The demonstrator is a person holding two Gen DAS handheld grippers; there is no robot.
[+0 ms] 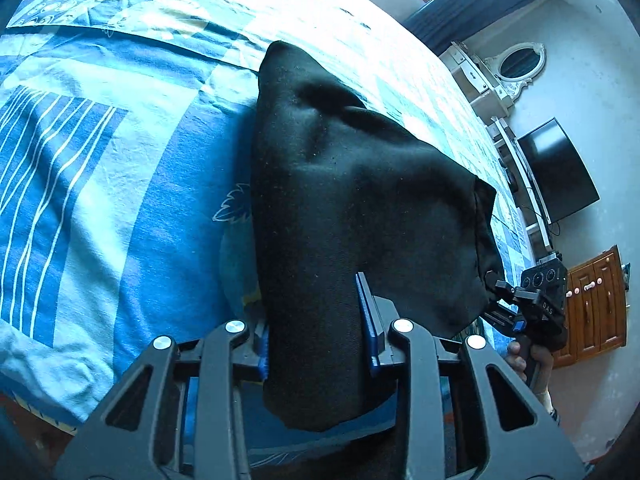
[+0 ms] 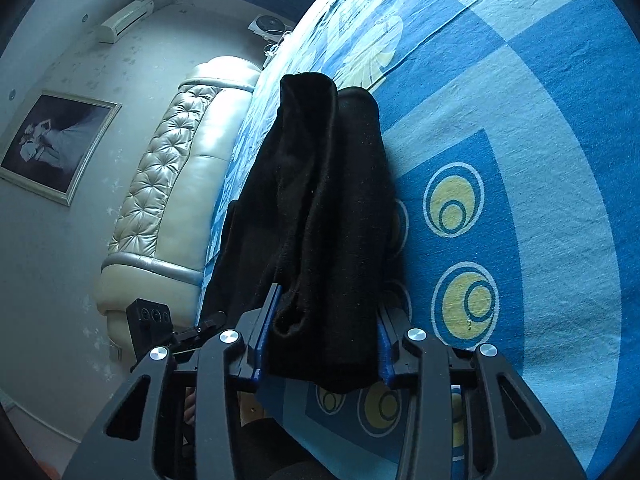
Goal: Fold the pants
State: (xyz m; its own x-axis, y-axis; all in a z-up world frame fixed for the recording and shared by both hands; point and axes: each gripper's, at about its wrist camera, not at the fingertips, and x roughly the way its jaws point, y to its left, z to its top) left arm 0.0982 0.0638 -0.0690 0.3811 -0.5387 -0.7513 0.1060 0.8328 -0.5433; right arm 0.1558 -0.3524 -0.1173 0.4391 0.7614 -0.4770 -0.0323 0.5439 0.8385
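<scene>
Fold pants | both hand-held grippers, left (image 1: pixel 320 332) and right (image 2: pixel 324 340), clamp the black pants (image 1: pixel 360 200) over the bed (image 1: pixel 100 200) | I'd keep both corners level, cloth taut, lay flat.

Left gripper (image 1: pixel 320 320) fingers half buried under the black pants (image 1: pixel 360 184), fingertips hidden. Right gripper (image 2: pixel 326 336) fingertips likewise covered by cloth. Framed picture (image 2: pixel 56 144) too blurred to make out. Bed (image 1: pixel 100 200) cut off at the frame edges.
</scene>
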